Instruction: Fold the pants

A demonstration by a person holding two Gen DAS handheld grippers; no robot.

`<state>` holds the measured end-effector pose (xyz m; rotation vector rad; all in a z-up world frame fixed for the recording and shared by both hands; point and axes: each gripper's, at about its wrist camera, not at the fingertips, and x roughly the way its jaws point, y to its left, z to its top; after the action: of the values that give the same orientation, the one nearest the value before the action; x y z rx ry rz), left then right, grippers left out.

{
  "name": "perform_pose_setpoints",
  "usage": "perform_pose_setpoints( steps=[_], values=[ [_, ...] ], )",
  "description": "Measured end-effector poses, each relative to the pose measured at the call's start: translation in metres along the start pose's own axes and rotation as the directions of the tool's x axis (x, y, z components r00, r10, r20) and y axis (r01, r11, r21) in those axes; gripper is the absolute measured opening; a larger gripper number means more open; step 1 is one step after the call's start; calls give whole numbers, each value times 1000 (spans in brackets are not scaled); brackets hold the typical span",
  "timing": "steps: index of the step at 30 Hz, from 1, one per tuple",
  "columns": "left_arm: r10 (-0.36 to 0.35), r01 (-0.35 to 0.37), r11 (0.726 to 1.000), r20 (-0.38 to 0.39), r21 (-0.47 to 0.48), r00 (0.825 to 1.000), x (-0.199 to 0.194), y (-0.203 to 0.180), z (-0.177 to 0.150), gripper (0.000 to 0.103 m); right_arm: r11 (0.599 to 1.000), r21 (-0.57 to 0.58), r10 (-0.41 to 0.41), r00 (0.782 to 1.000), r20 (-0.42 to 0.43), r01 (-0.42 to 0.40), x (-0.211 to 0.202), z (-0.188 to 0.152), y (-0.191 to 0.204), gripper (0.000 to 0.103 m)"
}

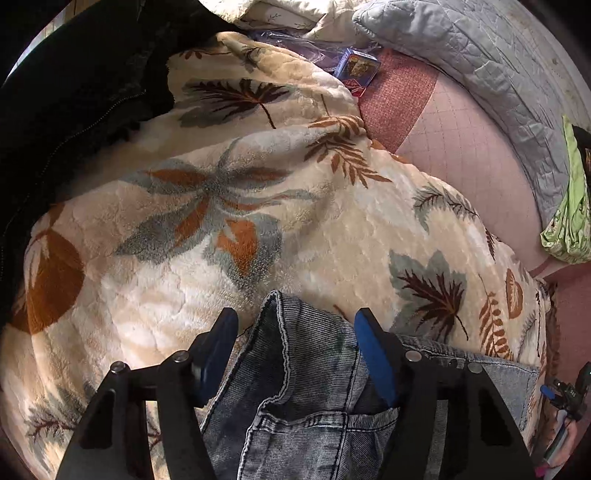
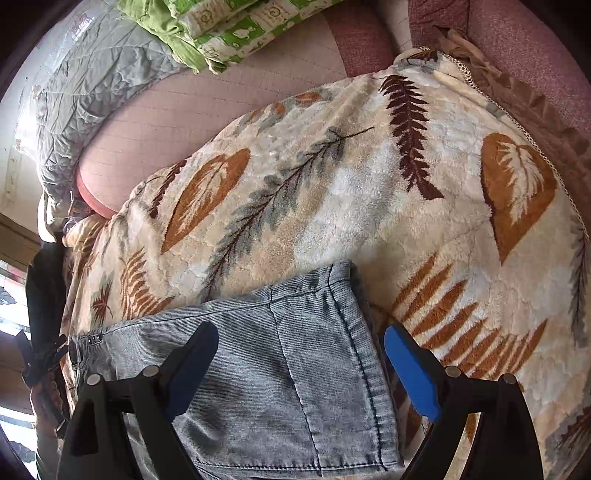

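Note:
Grey-blue denim pants (image 1: pixel 306 387) lie on a cream leaf-patterned blanket (image 1: pixel 221 206). In the left wrist view a raised fold of the waist part stands between the fingers of my left gripper (image 1: pixel 295 325), which is open around it with gaps on both sides. In the right wrist view the pants (image 2: pixel 280 354) lie flat, the leg end toward the far side. My right gripper (image 2: pixel 301 339) is open above them, its blue pads (image 2: pixel 410 373) spread wide over the cloth.
A black jacket (image 1: pixel 74 92) lies at the far left. A grey quilt (image 1: pixel 480 74) and green bedding (image 2: pixel 229 29) lie along the pink mattress (image 1: pixel 461 155). A small blue box (image 1: pixel 356 68) sits at the back.

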<state>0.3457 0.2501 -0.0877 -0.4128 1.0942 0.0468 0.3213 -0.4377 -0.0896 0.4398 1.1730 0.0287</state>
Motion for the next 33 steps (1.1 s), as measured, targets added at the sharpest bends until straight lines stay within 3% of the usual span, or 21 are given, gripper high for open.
perform_pose_setpoints(
  steps=[3,5,6,12,20,22,23,26,28,29,31,33],
  values=[
    [16,-16,1000,4,5,1000,6,-1,3,67,1000,10,8,1000,-3,-8,6,2,-2,93],
    [16,-16,1000,-1,5,1000,9,-1,5,54,1000,5,11,1000,-6,-11,9,2,-2,93],
    [19,-19,1000,-2,13,1000,10,-2,5,42,1000,7,14,1000,-7,-14,10,2,-2,93],
    [73,-72,997,-13,35,997,18,-2,2,23,1000,7,5,1000,-21,-5,17,1,-6,93],
    [65,-65,998,-43,-9,997,29,9,0,30,1000,-17,-26,999,-22,26,19,11,-2,93],
    [3,-4,1000,-52,-21,999,31,6,0,59,999,-13,-32,999,-20,31,22,16,-2,90],
    [-6,5,1000,-44,-16,999,30,3,0,61,1000,-5,-25,1000,-18,25,24,18,-3,88],
    [71,-69,996,-40,53,997,34,-10,-3,58,999,-19,-34,999,-41,33,34,23,-1,72],
    [129,-126,988,-29,84,991,36,-12,-4,35,997,-33,-65,997,-46,63,41,25,1,64],
    [129,-126,989,-30,76,991,36,-10,-4,33,997,-29,-73,996,-42,72,43,25,1,60],
    [109,-107,993,-38,49,993,34,-2,-1,23,994,-35,-104,994,-32,103,44,26,-1,34],
    [102,-99,993,-50,61,994,34,0,1,20,991,-58,-123,992,-38,121,46,25,-2,28]
  ],
)
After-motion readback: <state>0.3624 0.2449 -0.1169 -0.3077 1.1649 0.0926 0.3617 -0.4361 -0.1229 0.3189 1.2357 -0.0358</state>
